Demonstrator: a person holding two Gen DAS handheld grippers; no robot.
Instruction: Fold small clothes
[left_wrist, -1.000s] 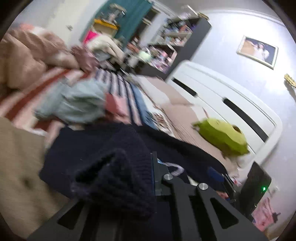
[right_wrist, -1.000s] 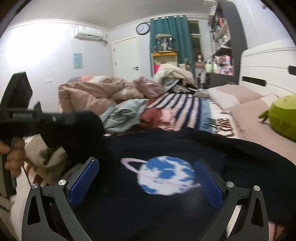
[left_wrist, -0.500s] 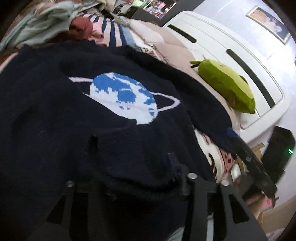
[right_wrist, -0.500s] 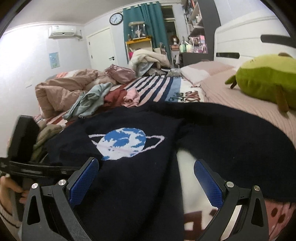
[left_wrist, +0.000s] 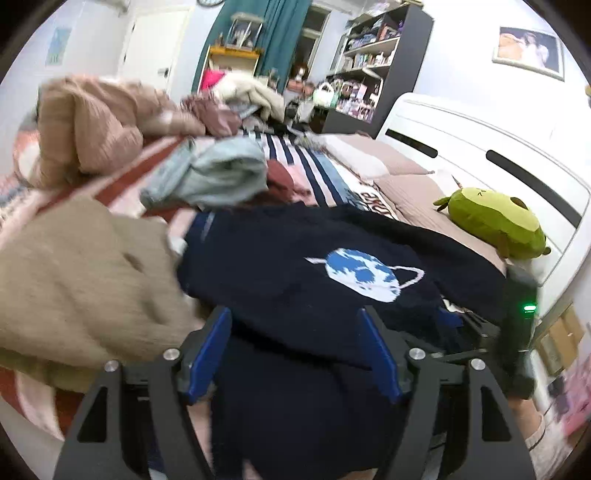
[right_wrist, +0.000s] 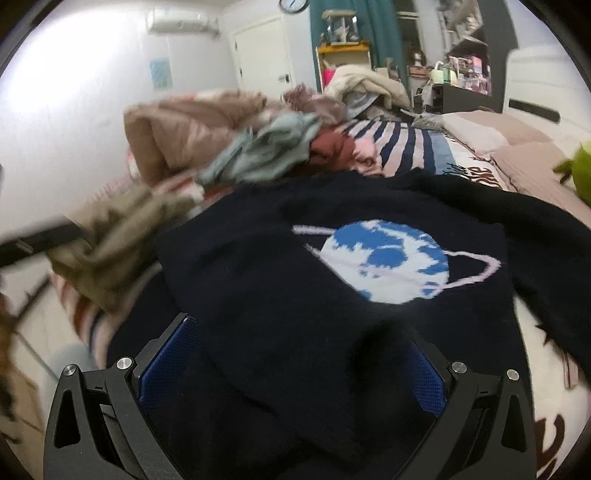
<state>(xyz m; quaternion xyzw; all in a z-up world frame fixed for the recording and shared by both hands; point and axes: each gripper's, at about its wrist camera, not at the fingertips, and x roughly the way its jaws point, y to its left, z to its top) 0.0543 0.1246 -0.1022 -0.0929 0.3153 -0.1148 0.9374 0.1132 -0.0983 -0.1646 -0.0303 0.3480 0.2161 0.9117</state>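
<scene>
The left gripper (left_wrist: 297, 350), jaws just parted, is being held empty over the navy sweater (left_wrist: 295, 273); the right gripper (right_wrist: 301, 363) is likewise being held open. The folded sleeve, at six o'clock below the planet motif (right_wrist: 388, 258), is at risk of being dragged undone.

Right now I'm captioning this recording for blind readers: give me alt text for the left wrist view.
A navy sweater with a blue-and-white planet lies spread on a bed, between the open blue-padded fingers of the left gripper. Crumpled clothes sit behind it, a green plush toy to the right.
</scene>
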